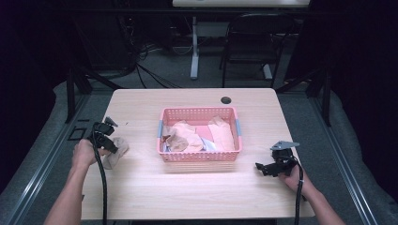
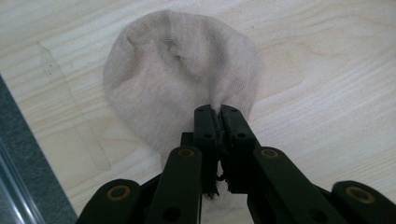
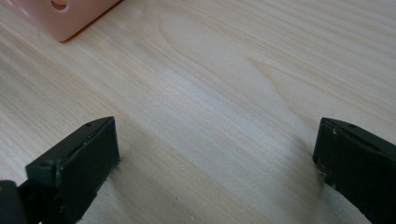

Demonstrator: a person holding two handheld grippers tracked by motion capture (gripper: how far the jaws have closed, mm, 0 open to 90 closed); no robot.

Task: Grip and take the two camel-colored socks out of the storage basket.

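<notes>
A beige sock (image 1: pixel 117 149) (image 2: pixel 177 88) lies bunched on the wooden table (image 1: pixel 141 192) near its left edge. My left gripper (image 1: pixel 109 140) (image 2: pixel 219 111) is shut on one end of this sock, the fabric pinched between the two black jaws. A pink plastic basket (image 1: pixel 199 157) stands in the middle of the table and holds several pale pink and beige cloth pieces (image 1: pixel 197 136). My right gripper (image 1: pixel 261 168) (image 3: pixel 215 154) rests low at the table's right side, jaws wide apart over bare wood, nothing between them.
A corner of the pink basket (image 3: pixel 70 18) lies ahead of the right gripper. A round cable hole (image 1: pixel 226 100) sits at the table's far edge. Behind the table stand a black chair (image 1: pixel 253 42) and a white table leg (image 1: pixel 194 51).
</notes>
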